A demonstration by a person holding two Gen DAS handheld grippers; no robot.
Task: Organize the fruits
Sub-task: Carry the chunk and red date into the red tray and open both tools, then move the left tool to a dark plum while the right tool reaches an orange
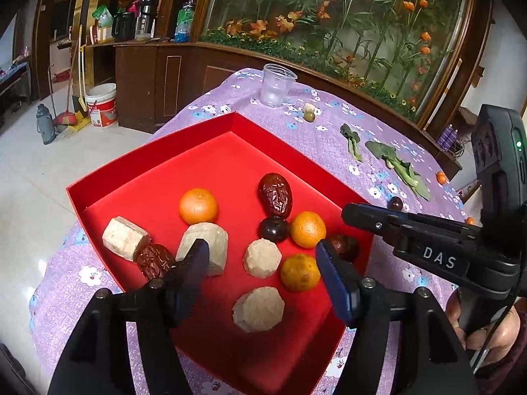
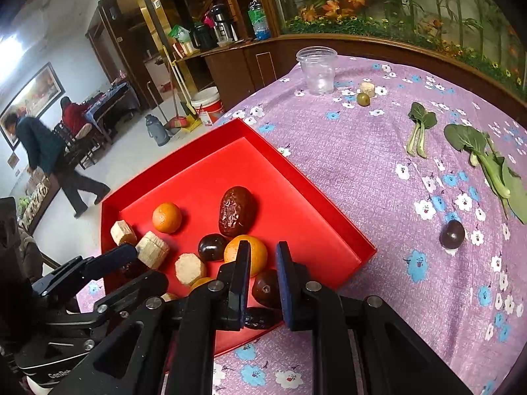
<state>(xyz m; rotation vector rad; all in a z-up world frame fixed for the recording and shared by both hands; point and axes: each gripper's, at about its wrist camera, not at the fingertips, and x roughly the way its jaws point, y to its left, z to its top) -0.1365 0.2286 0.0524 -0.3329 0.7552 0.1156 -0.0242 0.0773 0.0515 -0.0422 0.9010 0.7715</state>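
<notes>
Left hand-held gripper (image 1: pixel 262 265) released above the red tray (image 1: pixel 148 151); right hand-held gripper (image 2: pixel 262 270), clenched empty, may knock the dark plum (image 2: pixel 266 288) at the tray's 5 o'clock corner out

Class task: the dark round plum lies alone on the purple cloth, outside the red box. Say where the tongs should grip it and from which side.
Grip the plum across its round middle, coming down from above. It is a smooth ball with no handle, and the cloth right around it is bare, leaving room for both pads.
</notes>
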